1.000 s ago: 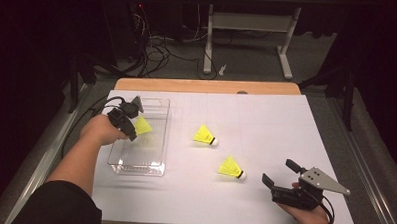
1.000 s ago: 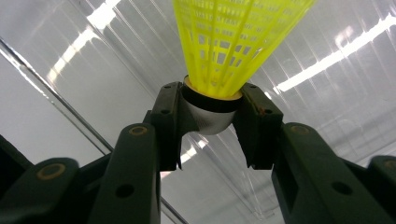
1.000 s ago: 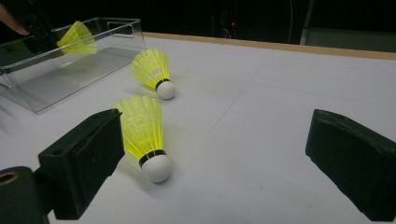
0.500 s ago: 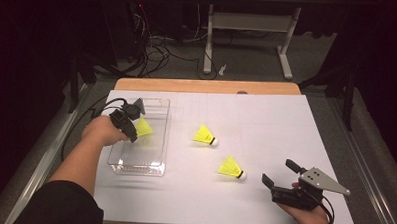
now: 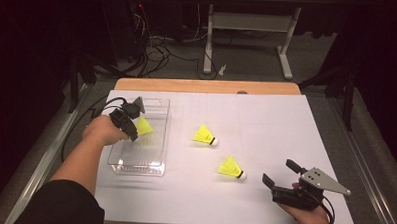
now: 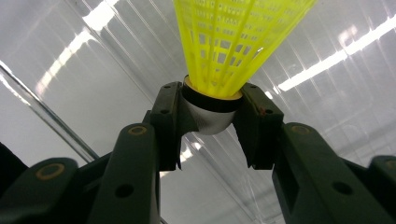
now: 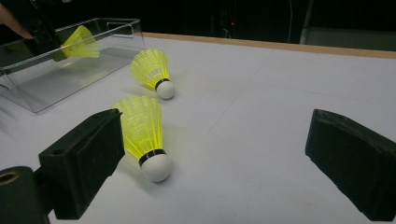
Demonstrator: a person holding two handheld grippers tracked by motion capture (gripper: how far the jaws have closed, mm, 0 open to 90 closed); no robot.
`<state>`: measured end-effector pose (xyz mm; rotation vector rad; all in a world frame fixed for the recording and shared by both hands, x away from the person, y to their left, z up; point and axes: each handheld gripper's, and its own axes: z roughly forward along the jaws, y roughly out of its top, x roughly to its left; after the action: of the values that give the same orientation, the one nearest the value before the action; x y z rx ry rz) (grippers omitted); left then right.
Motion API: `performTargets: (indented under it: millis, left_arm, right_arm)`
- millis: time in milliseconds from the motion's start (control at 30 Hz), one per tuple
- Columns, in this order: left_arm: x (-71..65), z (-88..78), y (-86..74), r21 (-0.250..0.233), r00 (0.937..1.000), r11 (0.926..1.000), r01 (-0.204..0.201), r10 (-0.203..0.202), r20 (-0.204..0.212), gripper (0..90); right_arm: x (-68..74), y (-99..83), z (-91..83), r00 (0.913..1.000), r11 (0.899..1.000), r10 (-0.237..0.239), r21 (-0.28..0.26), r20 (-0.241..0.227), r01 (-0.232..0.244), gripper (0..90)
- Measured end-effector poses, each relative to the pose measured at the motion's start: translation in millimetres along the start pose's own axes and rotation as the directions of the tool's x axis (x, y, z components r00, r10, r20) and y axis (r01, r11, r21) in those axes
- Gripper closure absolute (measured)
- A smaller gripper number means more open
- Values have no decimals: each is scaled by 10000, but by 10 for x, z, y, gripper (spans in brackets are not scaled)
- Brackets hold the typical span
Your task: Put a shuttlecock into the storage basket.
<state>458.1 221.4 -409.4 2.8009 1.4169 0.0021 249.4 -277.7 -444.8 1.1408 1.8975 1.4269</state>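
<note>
A: At left, why does the left tool (image 5: pixel 136 121) hang over the clear box (image 5: pixel 157 163)?

B: It pinches a shuttlecock (image 6: pixel 233 42) by its cork, skirt pointing away, probably to drop it inside.

A: And rightward?

B: Two shuttlecocks (image 5: pixel 205 136) (image 5: pixel 231 168) lie on the bench (image 5: pixel 286 125); the right tool (image 5: pixel 284 176) rests nearby, jaws spread, holding nothing.

In the left gripper view, the held shuttlecock (image 6: pixel 233 42) is running off the frame's top edge, its skirt rim unseen. In the high view, the left gripper (image 5: pixel 128 120) is hiding that shuttlecock's cork, and the right hand (image 5: pixel 310 218) is leaving the bottom edge.
</note>
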Motion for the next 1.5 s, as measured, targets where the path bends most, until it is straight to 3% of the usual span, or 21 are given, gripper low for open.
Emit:
performTargets:
  millis: [133, 167, 233, 367, 400, 433, 467, 533, 933, 1500]
  left_arm:
    - [2, -19, 2, -48, 9994, 9999, -100, 102, 320, 608]
    - [-2, -32, 2, -135, 9989, 9997, -186, 192, 431, 516]
    - [-13, -54, 1, -264, 9980, 9993, -270, 285, 573, 429]
    - [-49, -74, -10, -308, 9969, 9983, -504, 522, 584, 347]
    - [-100, -42, -17, -785, 9982, 9969, 62, -15, 592, 325]
    - [-112, -48, -19, -863, 9983, 9962, 67, -18, 578, 307]
    - [-76, -97, -12, -364, 9962, 9975, -607, 628, 601, 307]
    - [-93, -118, -17, -407, 9955, 9970, -663, 689, 644, 284]
    - [-189, -303, -120, -791, 9959, 9946, -670, 715, 561, 223]
    - [-312, -471, -248, -966, 9958, 9928, -710, 762, 510, 124]
  right_arm:
    - [2, 1, 1, 10000, 10000, -13, 2, 3, 13, 53]
    - [2, 2, 0, 10000, 10000, 0, -6, 3, 0, 53]
    - [1, 3, -2, 10000, 10000, -12, -13, 12, 12, 53]
    - [2, 2, 1, 10000, 10000, -3, -6, -4, 3, 53]
    - [4, 3, 1, 10000, 10000, -13, -9, -8, 13, 53]
    - [4, 6, -1, 10000, 10000, -40, -16, 10, 40, 53]
    - [4, 6, -1, 10000, 10000, -40, -16, 10, 40, 53]
    - [3, 9, -3, 10000, 10000, -42, -44, -7, 42, 53]
    - [14, 16, 1, 10000, 10000, -65, -38, -18, 65, 53]
    - [15, 11, 4, 10000, 10000, -68, -11, 18, 68, 54]
